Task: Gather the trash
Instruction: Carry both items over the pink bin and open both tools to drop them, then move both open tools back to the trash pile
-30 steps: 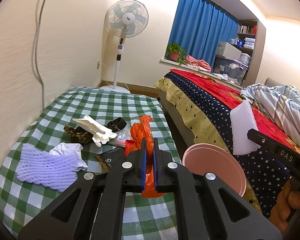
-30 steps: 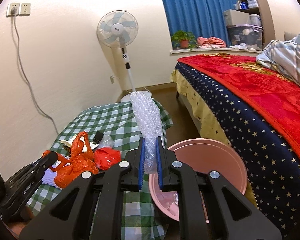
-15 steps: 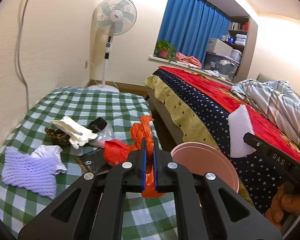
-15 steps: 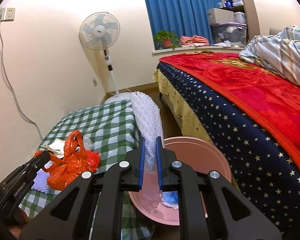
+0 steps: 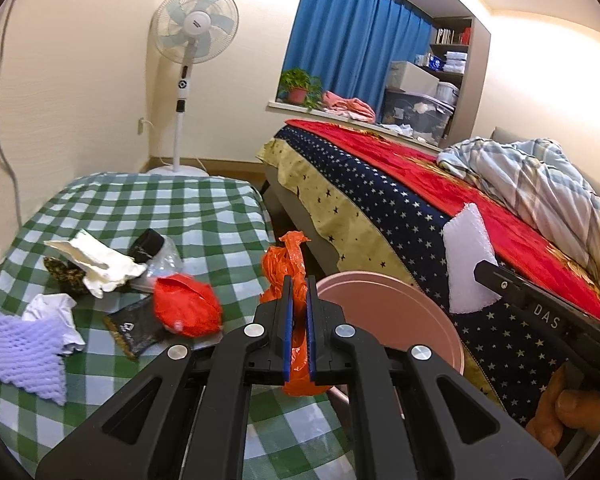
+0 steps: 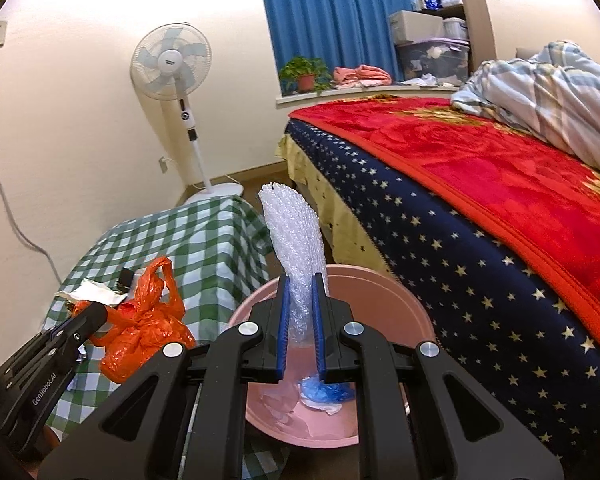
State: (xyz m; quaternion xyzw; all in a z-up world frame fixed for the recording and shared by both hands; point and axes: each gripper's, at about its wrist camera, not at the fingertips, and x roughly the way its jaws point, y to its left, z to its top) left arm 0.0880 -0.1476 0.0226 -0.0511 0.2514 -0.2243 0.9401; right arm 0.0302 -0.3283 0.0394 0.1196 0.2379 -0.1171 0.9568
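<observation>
Your left gripper [image 5: 296, 320] is clamped on a crumpled orange plastic bag [image 5: 288, 264], which hangs out past the pads near the right edge of the surface [image 5: 204, 208]. Judge it very light, limp and a little slick: the film can slide through the pads, so the bunched, knotted middle is the place to hold, not a loose handle loop.

Your right gripper [image 6: 300, 320] is closed on a strip of clear bubble wrap [image 6: 292, 240] that stands up from between the pads, over the round pink plastic bin [image 6: 400, 296]. It is light, springy and soft; a pinch across its folded lower part, as now, looks secure, and nothing in it can break.

In the bin lie blue and white scraps [image 6: 324, 392].

On the surface, covered in green-and-white check cloth, more trash sits toward the near left corner: a red crumpled wad [image 5: 188, 308], a dark flat packet [image 5: 132, 328], a lilac foam net sleeve [image 5: 20, 352], white crumpled paper [image 5: 100, 264] and a small black cap [image 5: 148, 240]. All look light and easy to pinch.

Just right of the bin runs a bed with a star-patterned navy and red blanket [image 6: 500, 184]. Beyond the far edge of the surface stands a white pedestal fan [image 5: 192, 40], and farther back a blue curtain [image 5: 352, 52] hangs by a potted plant [image 5: 300, 88].
</observation>
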